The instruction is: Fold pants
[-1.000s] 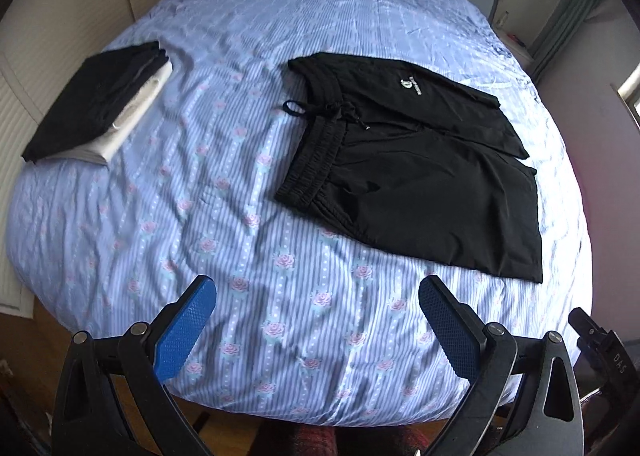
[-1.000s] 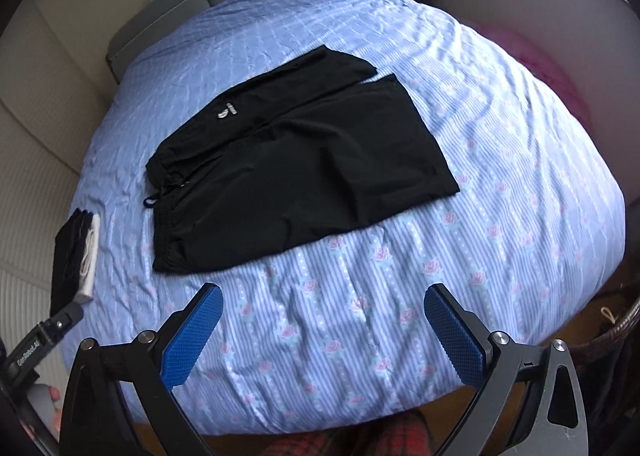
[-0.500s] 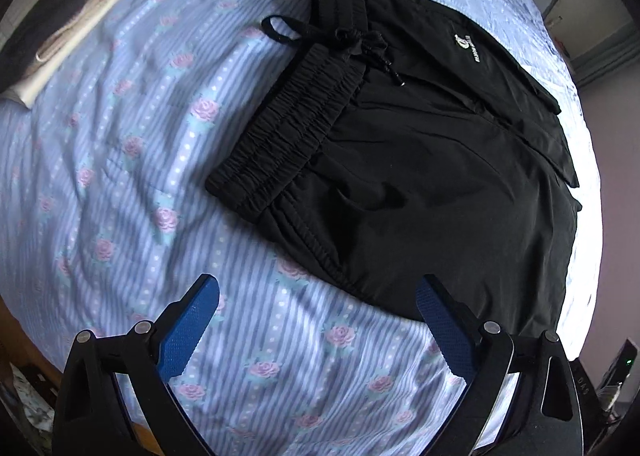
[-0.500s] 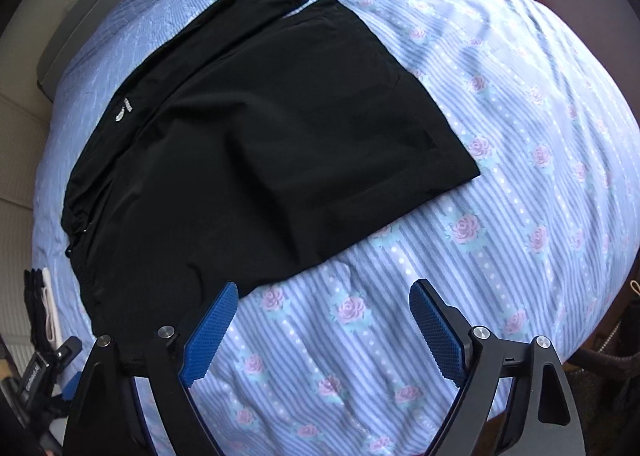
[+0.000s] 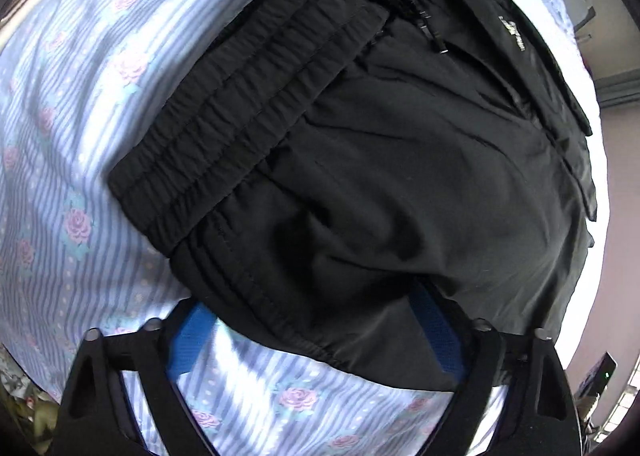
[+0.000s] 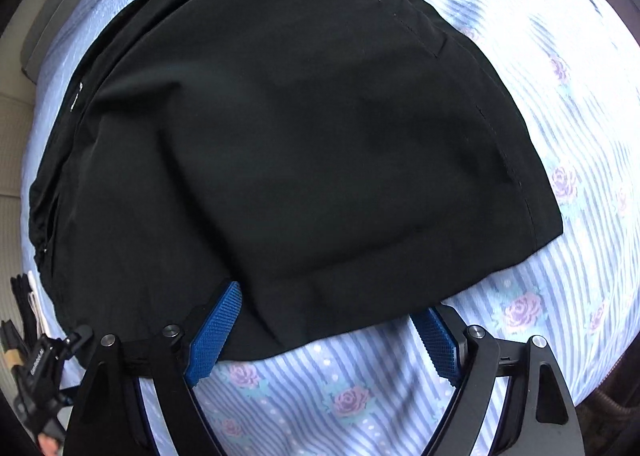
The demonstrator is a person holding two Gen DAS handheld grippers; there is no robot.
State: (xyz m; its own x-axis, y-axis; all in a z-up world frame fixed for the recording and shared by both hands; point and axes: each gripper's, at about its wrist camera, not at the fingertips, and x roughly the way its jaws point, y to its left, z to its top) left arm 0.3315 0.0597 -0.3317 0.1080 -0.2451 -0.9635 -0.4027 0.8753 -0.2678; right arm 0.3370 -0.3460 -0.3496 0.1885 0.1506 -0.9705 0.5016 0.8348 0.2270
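Black pants (image 5: 400,160) lie flat on a blue striped bedsheet (image 5: 80,116) with pink roses. The elastic waistband (image 5: 248,108) and drawstring face left in the left wrist view. My left gripper (image 5: 316,332) is open, its blue pads either side of the near edge of the pants by the waistband, with fabric between them. In the right wrist view the pants (image 6: 300,136) fill the frame, leg hem at the right. My right gripper (image 6: 324,336) is open, its blue pads straddling the near edge of the leg.
A folded stack of dark and white clothes (image 6: 28,304) lies at the far left of the bed. The left gripper's body (image 6: 44,368) shows at the lower left of the right wrist view. The sheet (image 6: 560,116) extends right of the pants.
Both grippers have moved down and forward from above the bed to the near edge of the pants. The pants now fill both views. Both stay open.
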